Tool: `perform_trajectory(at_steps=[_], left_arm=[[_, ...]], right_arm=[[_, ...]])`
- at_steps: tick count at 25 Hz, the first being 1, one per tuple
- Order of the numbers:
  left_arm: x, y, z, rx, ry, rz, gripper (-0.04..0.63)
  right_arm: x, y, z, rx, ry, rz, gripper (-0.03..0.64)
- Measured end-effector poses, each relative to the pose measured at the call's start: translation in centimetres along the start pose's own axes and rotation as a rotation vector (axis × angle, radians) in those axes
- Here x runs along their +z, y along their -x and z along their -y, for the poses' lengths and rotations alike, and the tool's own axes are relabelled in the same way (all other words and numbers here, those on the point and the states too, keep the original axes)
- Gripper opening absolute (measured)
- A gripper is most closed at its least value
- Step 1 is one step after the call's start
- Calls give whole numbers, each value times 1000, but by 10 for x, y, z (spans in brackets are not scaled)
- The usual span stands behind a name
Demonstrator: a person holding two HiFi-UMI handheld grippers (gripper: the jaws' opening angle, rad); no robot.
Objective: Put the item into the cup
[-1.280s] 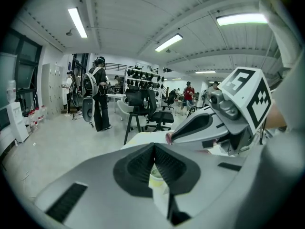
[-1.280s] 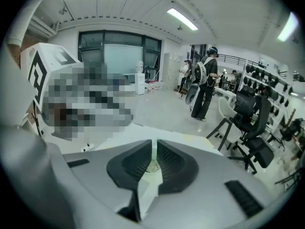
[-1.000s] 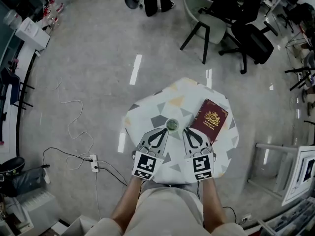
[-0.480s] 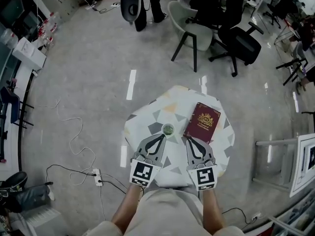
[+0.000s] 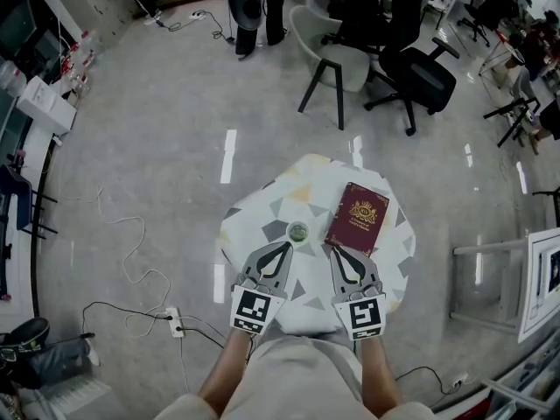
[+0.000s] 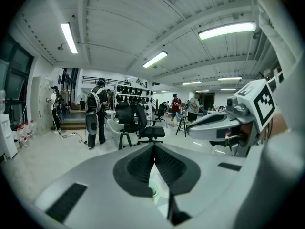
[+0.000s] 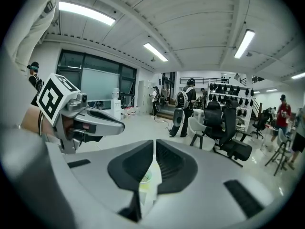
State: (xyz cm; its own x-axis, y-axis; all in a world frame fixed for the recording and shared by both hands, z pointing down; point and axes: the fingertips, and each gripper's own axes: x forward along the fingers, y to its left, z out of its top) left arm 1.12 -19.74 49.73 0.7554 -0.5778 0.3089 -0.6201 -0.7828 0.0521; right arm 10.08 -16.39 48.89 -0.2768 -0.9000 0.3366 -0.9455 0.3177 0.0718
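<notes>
Behind the left claw [image 6: 154,146] I get only a sliver of the cup [image 6: 153,190], and in the head view its contents are too small to tell.

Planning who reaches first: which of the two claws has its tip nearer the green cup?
The left claw: its shut tip sits just beside the cup, while the right claw ends farther off, by the near corner of the red booklet.

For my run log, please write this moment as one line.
left gripper shut, empty | right gripper shut, empty | green cup just ahead of both | maroon booklet right of cup, untouched
</notes>
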Motion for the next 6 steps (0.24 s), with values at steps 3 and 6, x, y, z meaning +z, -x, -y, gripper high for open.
perform_trajectory(at_steps=[3,6], left_arm=[[0,-1,-2,-3,1,0,11],[1,-1,-5,-7,0,-1,11]], right_arm=[[0,-2,0,-7,-4,1,21],[9,-4,-2,3,20,-12,21]])
